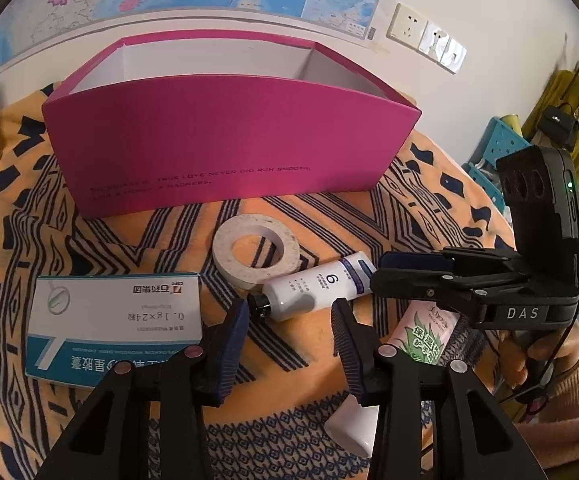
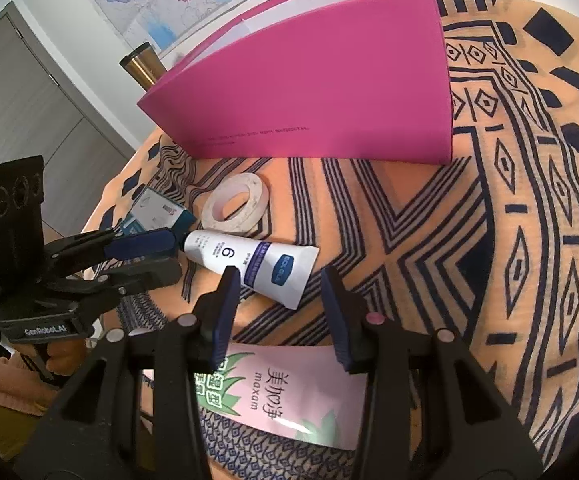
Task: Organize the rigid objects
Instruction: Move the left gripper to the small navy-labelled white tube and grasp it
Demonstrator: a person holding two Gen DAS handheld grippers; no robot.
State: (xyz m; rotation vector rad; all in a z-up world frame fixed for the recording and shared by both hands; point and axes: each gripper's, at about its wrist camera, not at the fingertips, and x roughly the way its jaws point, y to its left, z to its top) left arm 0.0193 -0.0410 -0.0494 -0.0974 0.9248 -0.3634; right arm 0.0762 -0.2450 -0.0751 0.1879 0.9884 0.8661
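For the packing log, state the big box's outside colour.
Magenta pink box, white inside; clearest in the left wrist view.

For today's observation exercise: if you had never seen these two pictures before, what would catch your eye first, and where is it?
The big magenta box dominates, standing open-topped at the back of the orange patterned cloth. In front of it lie a roll of tape and a white tube marked 6, touching the roll in the left wrist view. Both the left gripper and the right gripper hang open over them.
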